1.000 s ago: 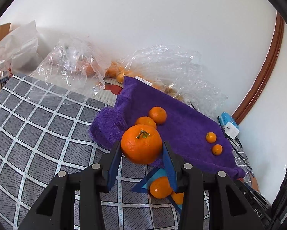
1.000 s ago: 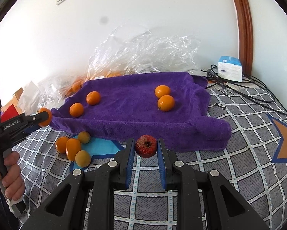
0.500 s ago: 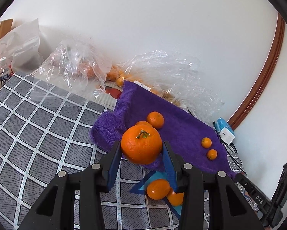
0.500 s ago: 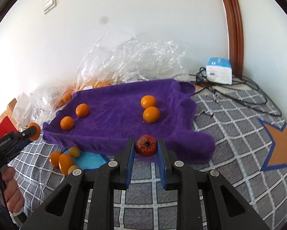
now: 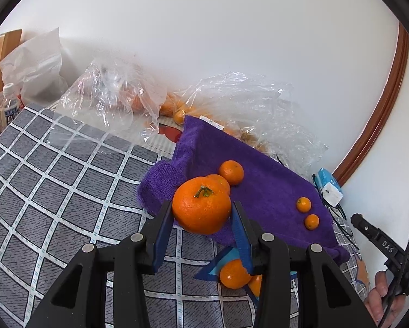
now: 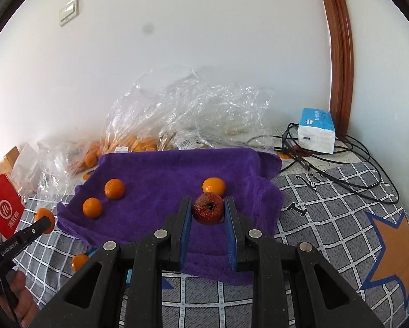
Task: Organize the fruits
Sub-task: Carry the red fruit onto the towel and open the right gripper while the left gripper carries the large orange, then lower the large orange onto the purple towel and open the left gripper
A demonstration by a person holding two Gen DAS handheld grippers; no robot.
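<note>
My left gripper (image 5: pixel 201 213) has its jaws clamped on a big orange (image 5: pixel 201 209), stem up, held just over the near-left corner of the purple towel (image 5: pixel 264 188). My right gripper (image 6: pixel 207 211) has its jaws pinched tight on a small dark red fruit (image 6: pixel 208 212), blossom end facing me, above the front middle of the same towel.

On the towel from the right wrist view I see two small oranges (image 6: pixel 114 189) side by side at the left, and another one (image 6: pixel 214 186) just behind the red fruit. From the left wrist view there are two tiny orange fruits (image 5: pixel 303 204) close together near the far edge.

Off the towel, on the checked grey cover (image 5: pixel 54 180), a couple of loose oranges (image 5: pixel 233 273) lie on a blue star patch just below my left jaws.

Behind the towel sit crumpled clear plastic bags (image 6: pixel 193 114) with more orange fruit inside, against the white wall. To the right lie a white and blue box (image 6: pixel 317 131) and tangled black cables (image 6: pixel 349 169). A red paper bag (image 6: pixel 5 207) stands at the far left, and a hand (image 5: pixel 382 300) grips the other handle at the lower right of the left wrist view
</note>
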